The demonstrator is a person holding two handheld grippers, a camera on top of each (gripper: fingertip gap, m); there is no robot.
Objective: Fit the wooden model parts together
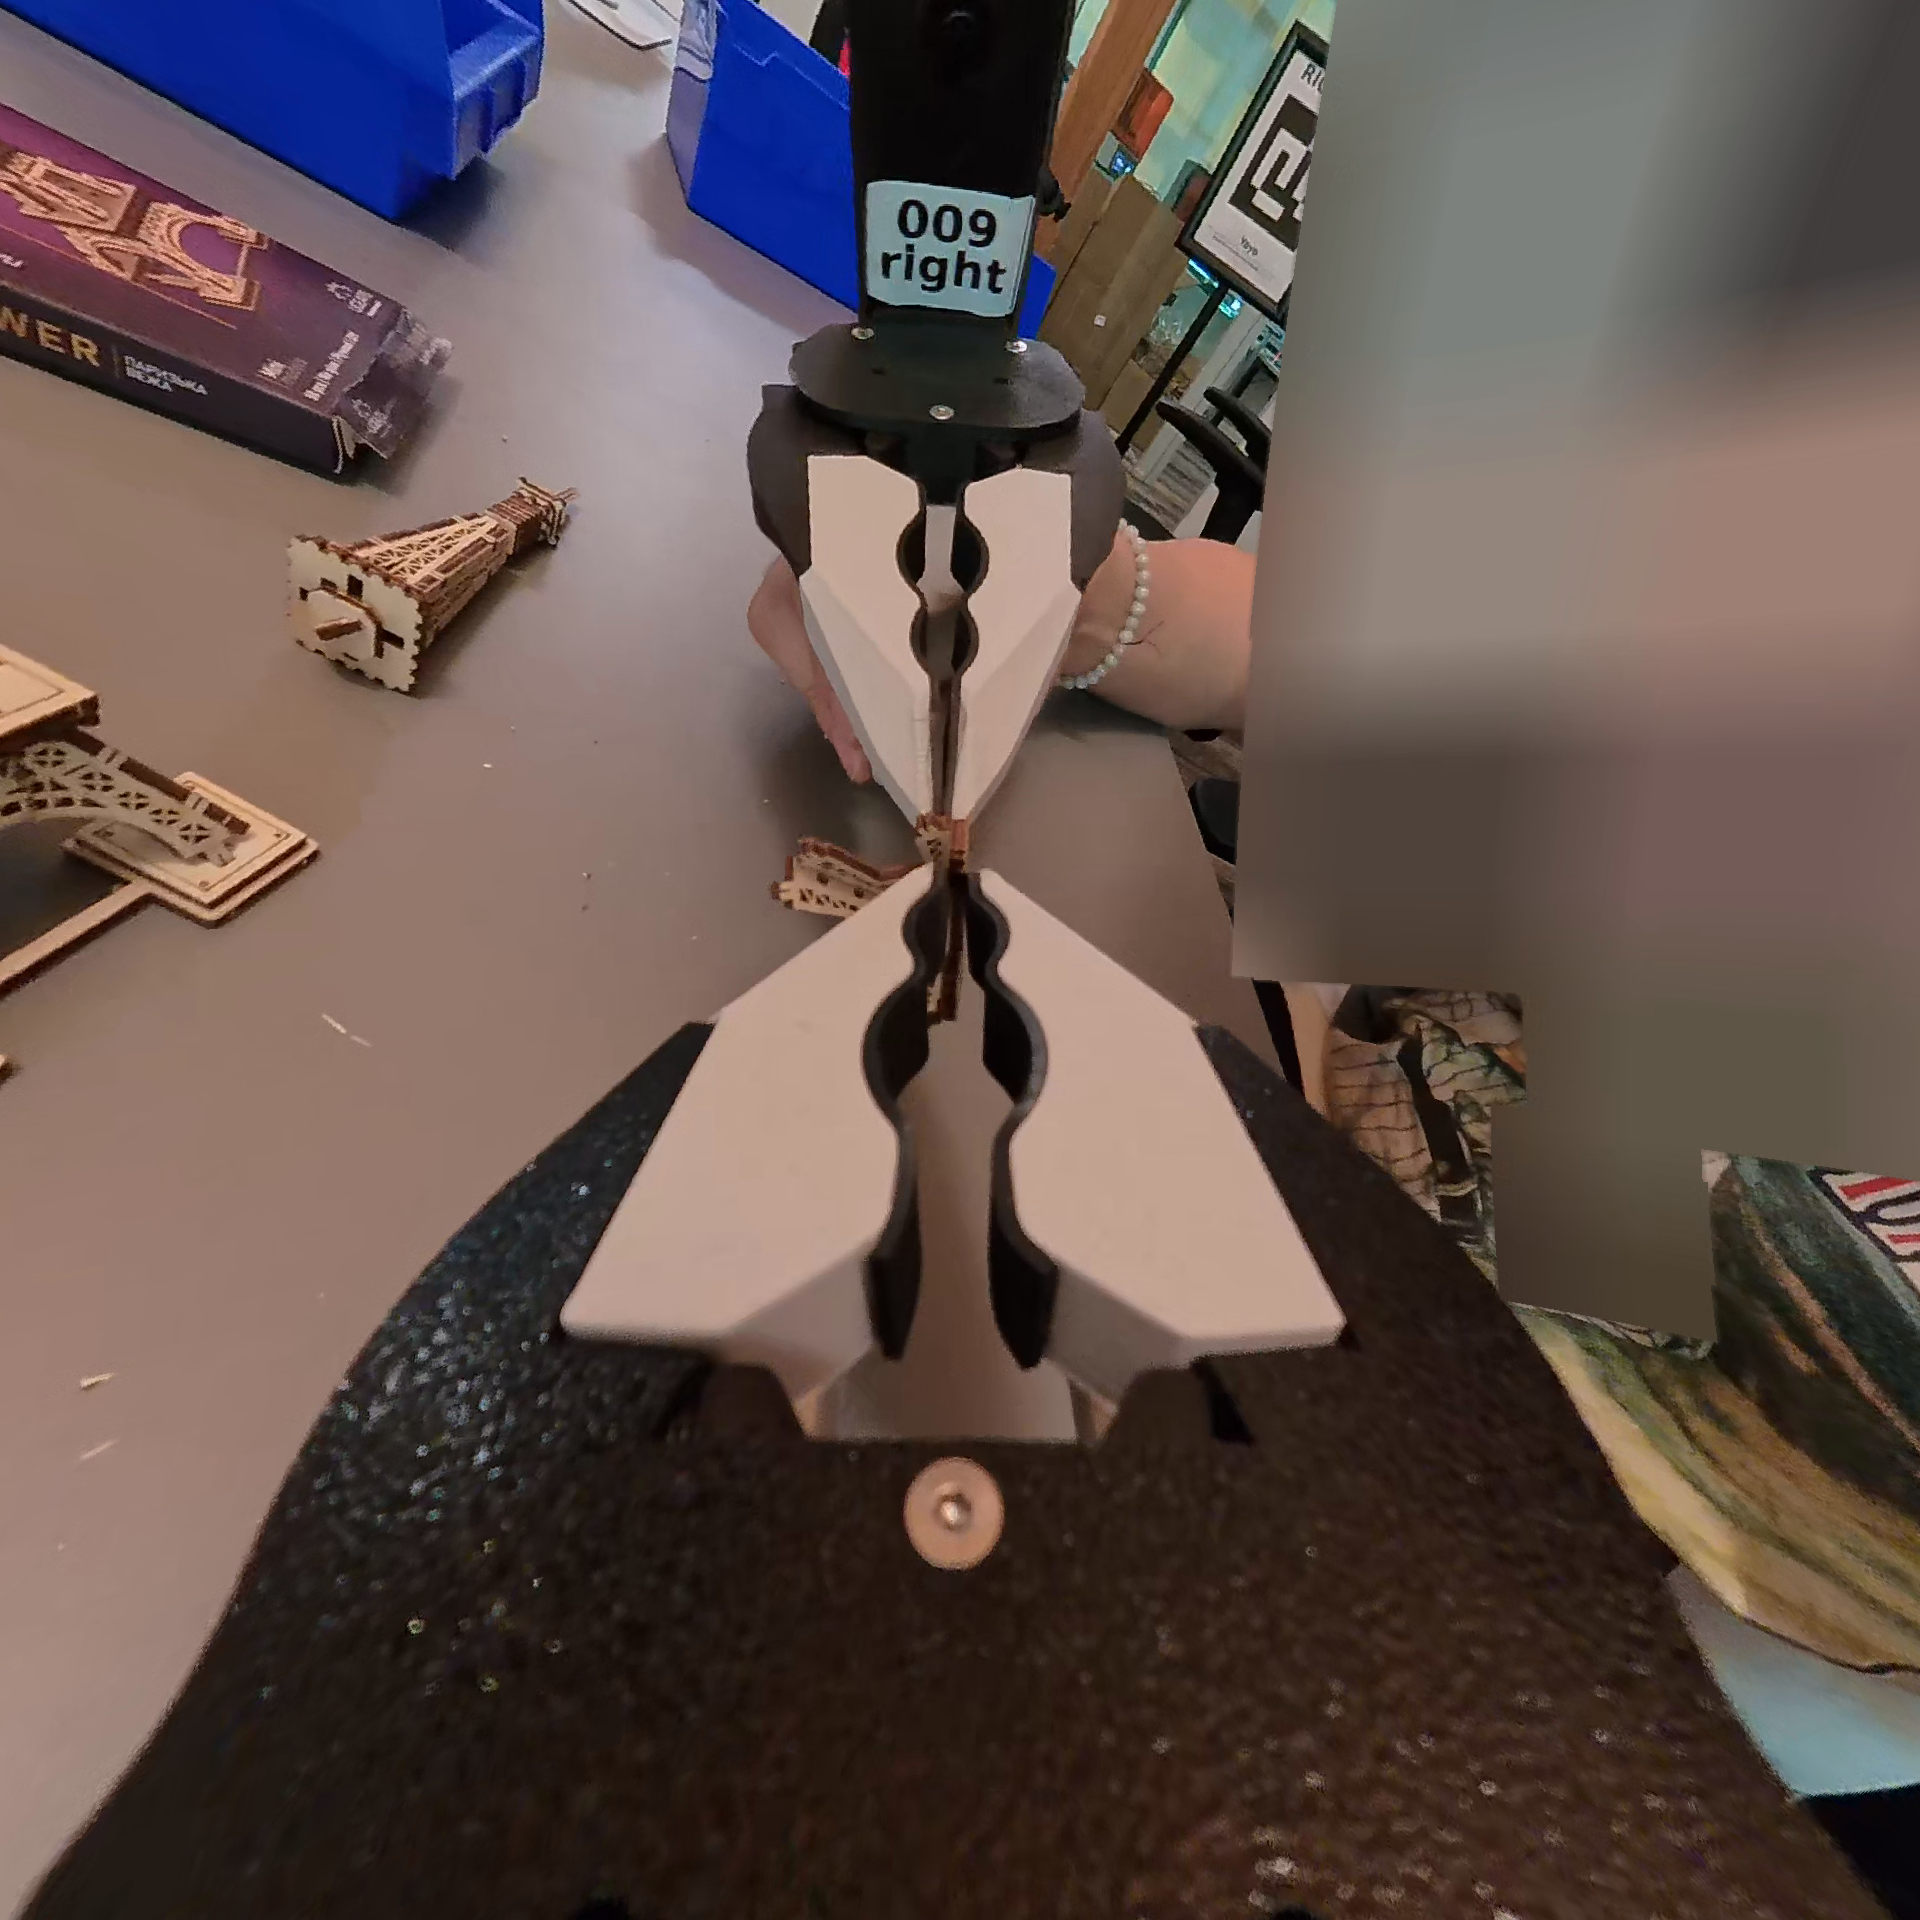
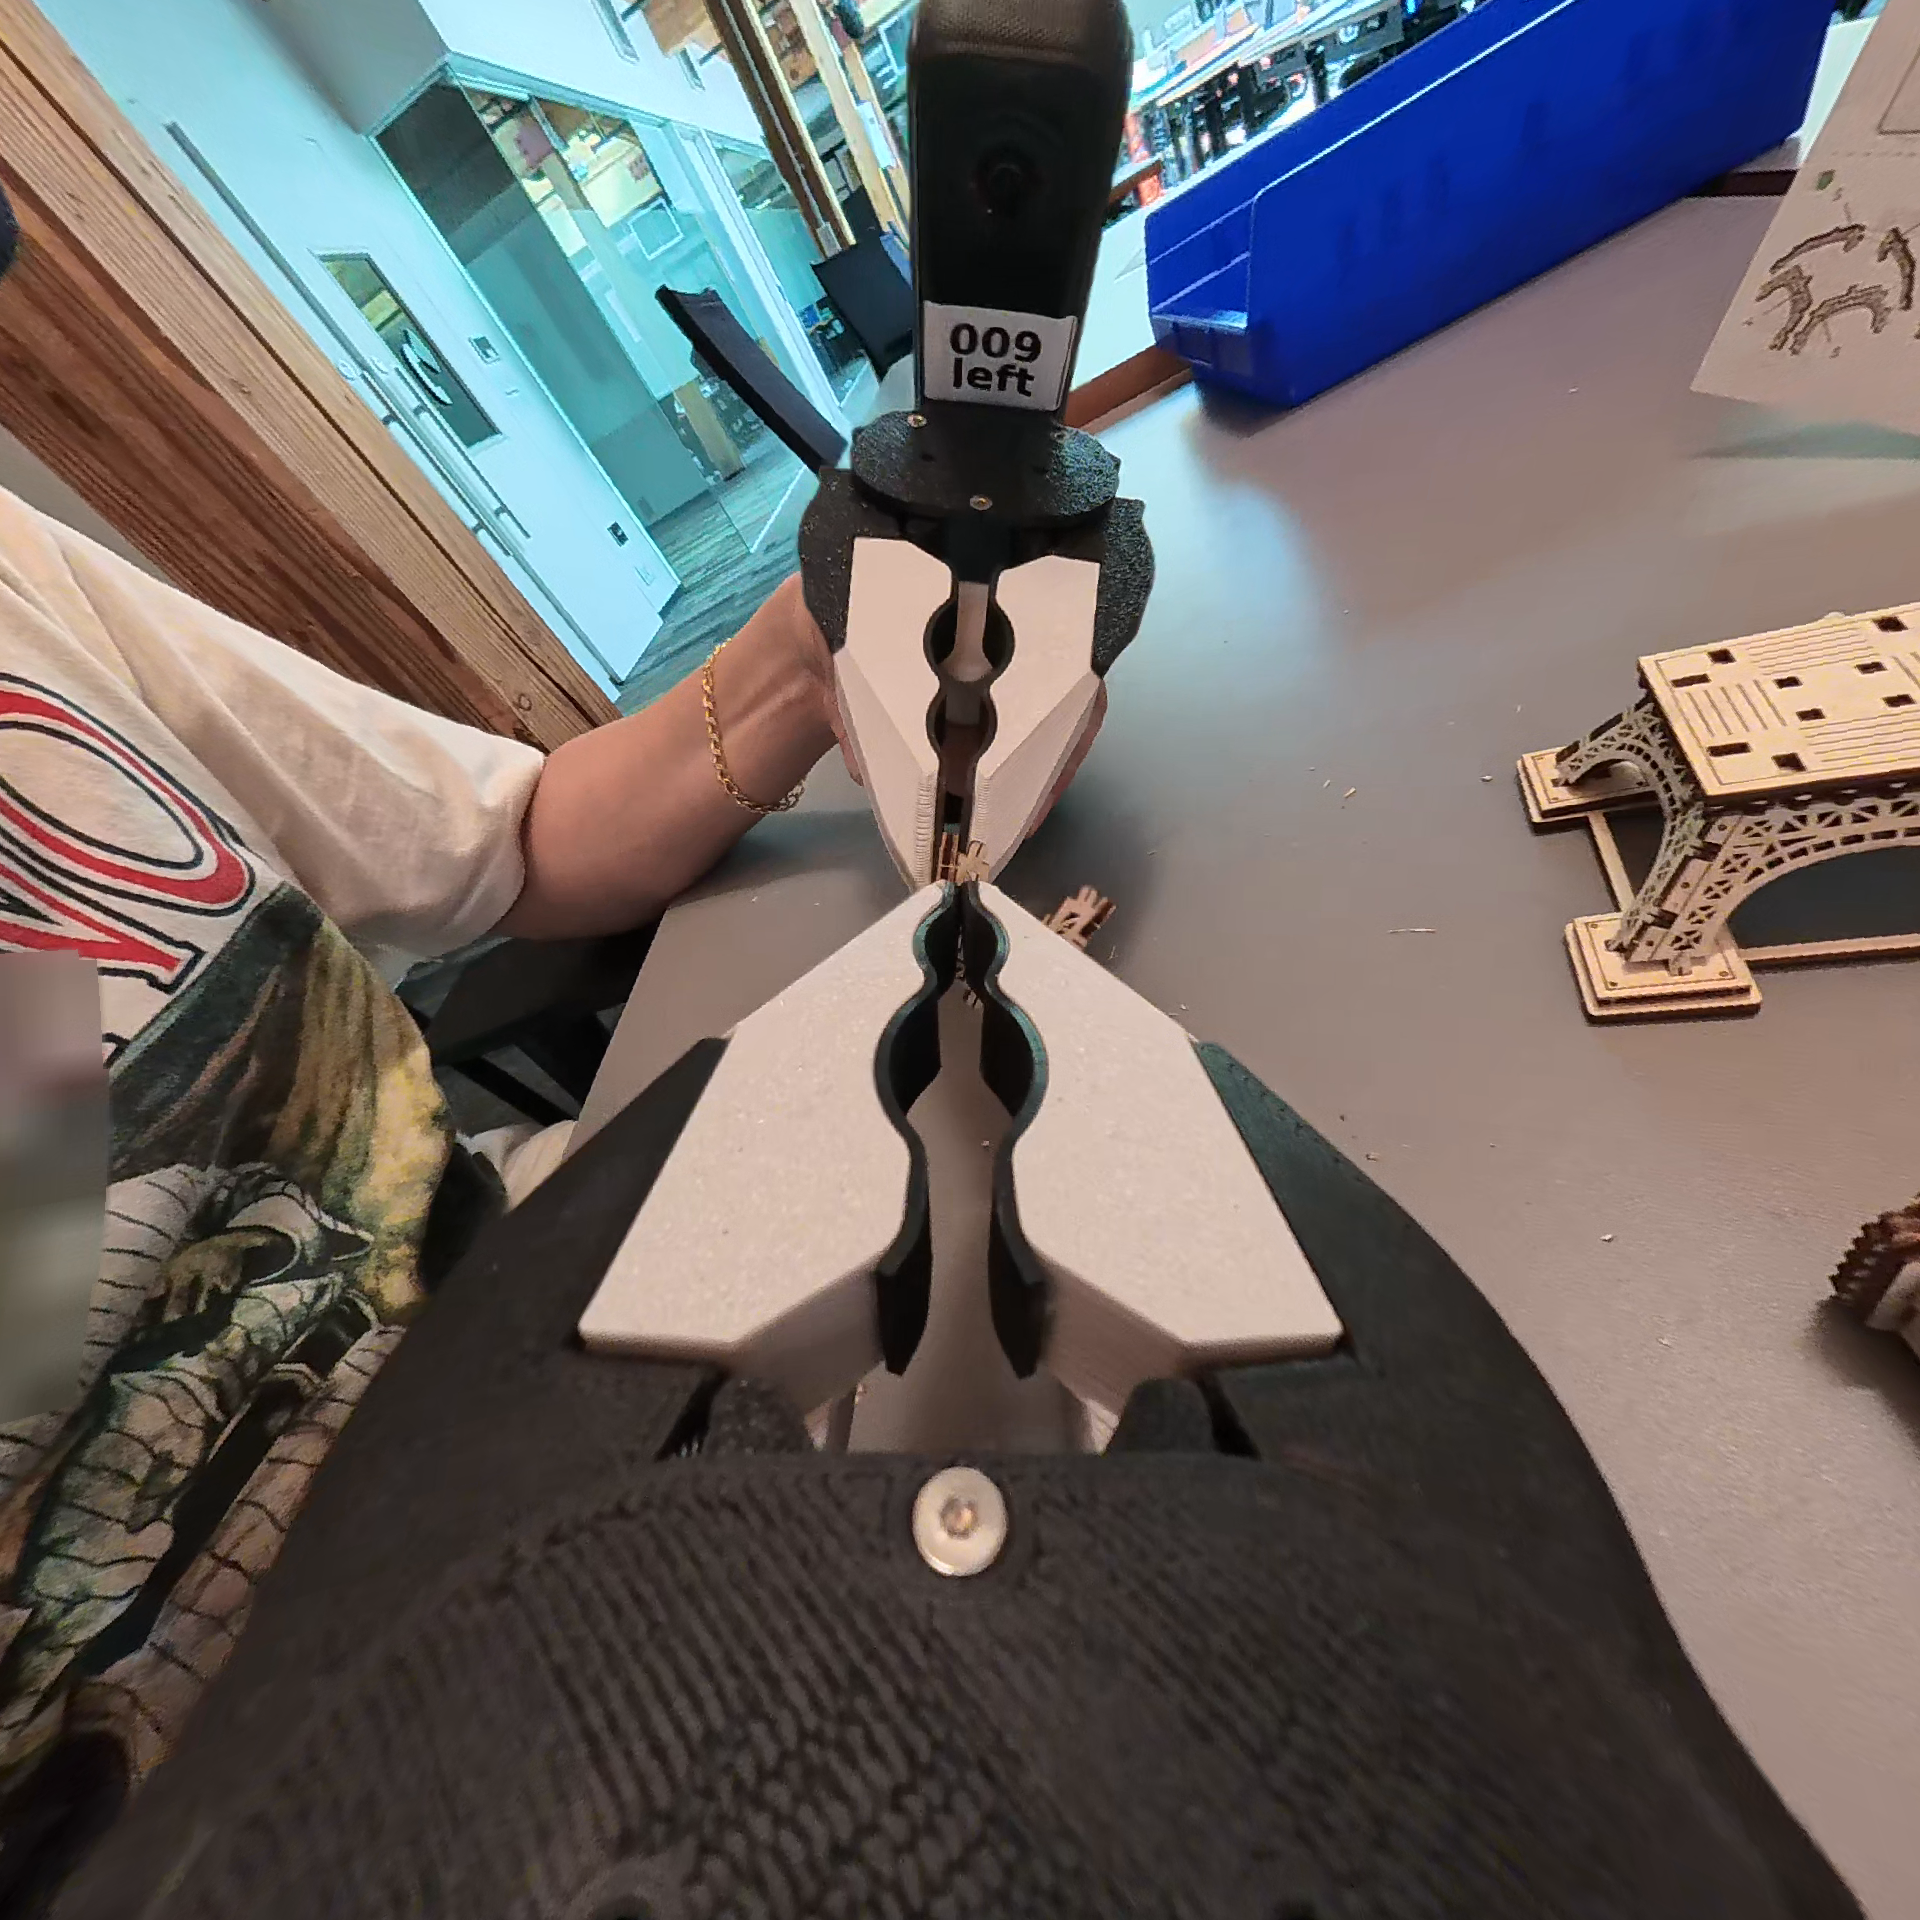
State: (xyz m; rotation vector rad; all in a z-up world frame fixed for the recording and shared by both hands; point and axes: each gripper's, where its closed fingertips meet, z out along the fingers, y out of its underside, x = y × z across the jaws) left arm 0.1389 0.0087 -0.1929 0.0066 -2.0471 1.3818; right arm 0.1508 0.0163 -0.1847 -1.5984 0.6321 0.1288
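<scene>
Wooden model parts (image 1: 943, 831) sit at the centre of both frames, pinched between my two tools, which meet tip to tip above the grey surface (image 1: 520, 1039). My left hand-held gripper (image 1: 948, 883) fills the lower half of the left wrist view, jaws drawn together on a thin brown lattice strip. My right hand-held gripper (image 1: 941, 816) faces it from above, jaws likewise clamped on a small lattice piece; the two pieces touch at the tips.

The right wrist view shows the mirror arrangement: right hand-held gripper (image 2: 956, 891) below, left hand-held gripper (image 2: 948, 873) above, the joined pieces (image 2: 961, 862) between.

Only the left wrist view shows:
- a tower top section (image 1: 436, 582) lying on its side, left of centre;
- a purple box (image 1: 187, 312) at upper left;
- a loose lattice fragment (image 1: 826, 883) just left of the tips.

Only the right wrist view shows:
- a printed sheet (image 2: 1829, 260) at upper right.

Both views show the arched tower base (image 2: 1745, 810) and a blue bin (image 2: 1455, 208).
</scene>
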